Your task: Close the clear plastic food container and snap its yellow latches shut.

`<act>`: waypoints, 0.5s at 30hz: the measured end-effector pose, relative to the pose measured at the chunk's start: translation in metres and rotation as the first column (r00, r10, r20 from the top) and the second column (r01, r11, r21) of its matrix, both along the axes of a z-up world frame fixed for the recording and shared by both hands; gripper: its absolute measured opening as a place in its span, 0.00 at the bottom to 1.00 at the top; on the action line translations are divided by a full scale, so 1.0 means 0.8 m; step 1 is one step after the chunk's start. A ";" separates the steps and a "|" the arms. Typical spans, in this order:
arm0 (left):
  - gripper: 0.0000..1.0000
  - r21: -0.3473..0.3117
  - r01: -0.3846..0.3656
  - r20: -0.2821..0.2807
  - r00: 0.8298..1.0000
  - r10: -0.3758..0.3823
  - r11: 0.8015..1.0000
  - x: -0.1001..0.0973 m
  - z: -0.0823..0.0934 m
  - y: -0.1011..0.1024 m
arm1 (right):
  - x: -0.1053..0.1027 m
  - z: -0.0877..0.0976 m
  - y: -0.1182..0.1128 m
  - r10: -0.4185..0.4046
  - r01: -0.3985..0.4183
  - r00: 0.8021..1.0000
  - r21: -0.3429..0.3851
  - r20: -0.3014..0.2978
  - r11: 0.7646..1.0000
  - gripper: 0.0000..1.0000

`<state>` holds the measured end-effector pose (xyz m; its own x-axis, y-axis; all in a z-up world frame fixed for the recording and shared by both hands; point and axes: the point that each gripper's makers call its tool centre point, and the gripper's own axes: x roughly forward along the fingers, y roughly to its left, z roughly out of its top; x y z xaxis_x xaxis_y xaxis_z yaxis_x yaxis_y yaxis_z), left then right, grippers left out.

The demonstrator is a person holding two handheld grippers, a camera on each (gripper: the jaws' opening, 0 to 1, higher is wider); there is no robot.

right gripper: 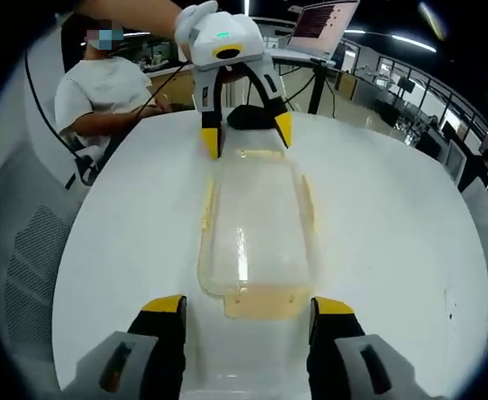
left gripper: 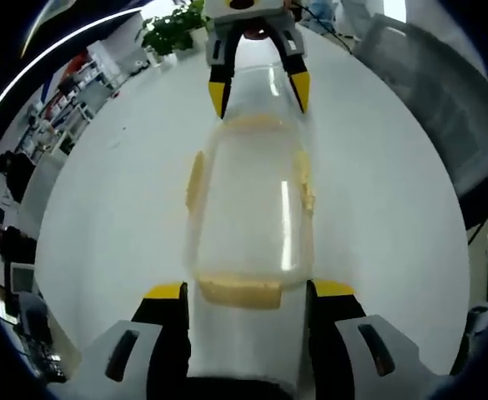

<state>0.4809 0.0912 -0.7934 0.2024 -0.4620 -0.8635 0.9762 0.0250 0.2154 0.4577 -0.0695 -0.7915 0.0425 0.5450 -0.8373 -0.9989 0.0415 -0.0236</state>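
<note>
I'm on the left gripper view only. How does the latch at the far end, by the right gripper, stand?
Observer: In the right gripper view, that yellow end latch looks folded out flat on the table, not snapped onto the container.
Operator: Where is the right gripper relative to it?
Observer: The right gripper is open, with one jaw tip on each side of the latch and apparently not touching it.
Operator: What's behind my left gripper?
Observer: A person in a white shirt sits at the table edge behind the left gripper, and an open laptop is farther back.
</note>
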 end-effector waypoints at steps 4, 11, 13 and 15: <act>0.53 0.009 0.023 -0.012 1.000 -0.023 1.000 0.001 0.000 -0.001 | 0.001 -0.001 0.001 0.012 -0.012 1.000 -0.008 0.003 1.000 0.57; 0.47 0.026 0.051 -0.032 0.998 -0.050 0.998 0.003 -0.002 0.000 | 0.004 -0.003 0.004 0.013 -0.013 1.000 -0.018 0.000 1.000 0.56; 0.46 0.029 0.063 -0.022 0.998 -0.063 0.998 0.005 -0.002 0.000 | 0.002 -0.003 0.006 0.003 -0.003 1.000 -0.016 -0.022 1.000 0.55; 0.46 0.028 0.066 -0.018 0.998 -0.065 0.997 0.008 -0.002 0.000 | 0.002 -0.004 0.006 -0.002 0.001 1.000 -0.021 -0.023 1.000 0.54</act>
